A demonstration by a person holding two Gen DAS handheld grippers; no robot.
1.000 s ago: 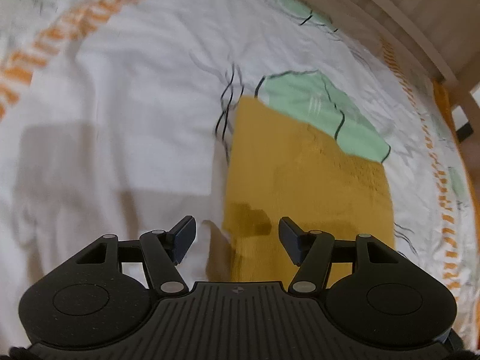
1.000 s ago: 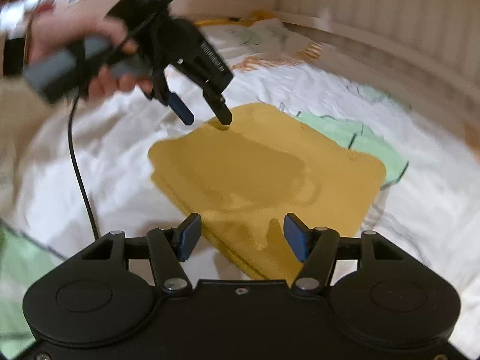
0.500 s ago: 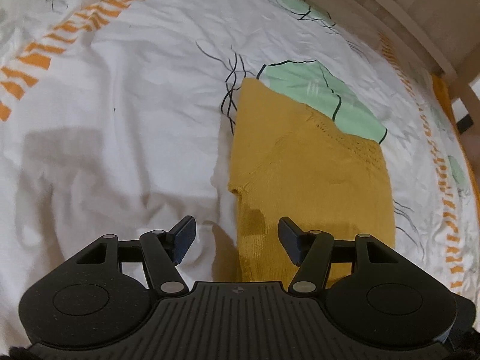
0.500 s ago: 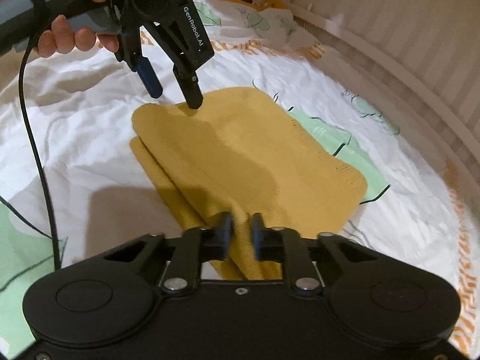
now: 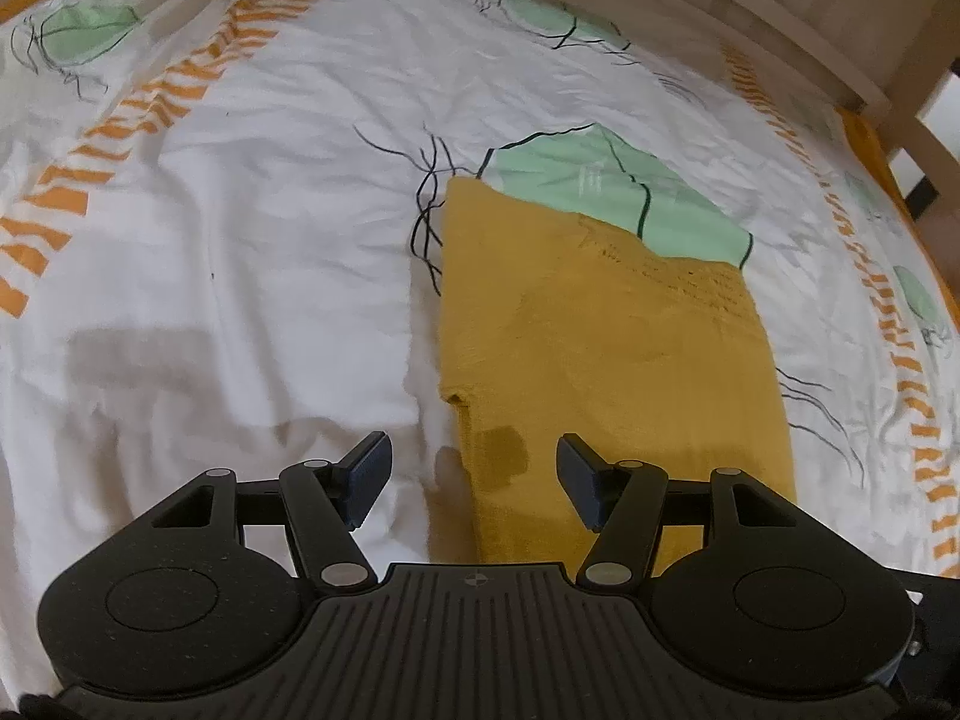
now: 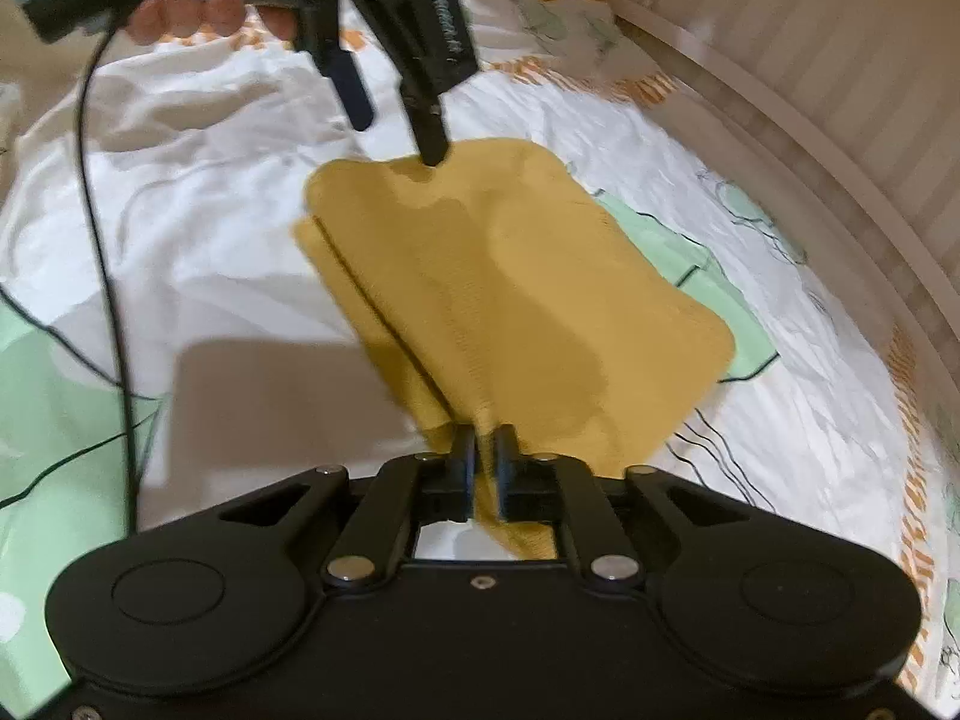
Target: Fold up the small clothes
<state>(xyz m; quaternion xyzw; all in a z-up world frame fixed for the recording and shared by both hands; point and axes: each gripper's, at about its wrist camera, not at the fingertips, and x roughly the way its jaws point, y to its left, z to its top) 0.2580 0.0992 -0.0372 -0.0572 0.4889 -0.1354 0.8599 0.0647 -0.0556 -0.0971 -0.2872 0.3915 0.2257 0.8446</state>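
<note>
1. Mustard knit garment [image 6: 510,300] lies folded on the bed sheet [image 5: 240,240], partly over a green print patch; stacked layers show along its left edge in the right wrist view.
2. Right tongs [image 6: 486,462] have just been closing and now pinch the near edge of the knit, cloth between the pads. Risk: they look to hold only the top layer, so a lift would peel the stack apart.
3. Left tongs [image 6: 399,120] are spread, nothing gripped, hanging over the far corner; one tip is at or just above the knit, contact unclear. Risk: no anchor there, so a pull from the right drags the whole piece.
4. Sheet is soft and wrinkled: it may bunch and skew the fold line.
5. Cable [image 6: 102,180] trails from the left handle; could snag.
</note>
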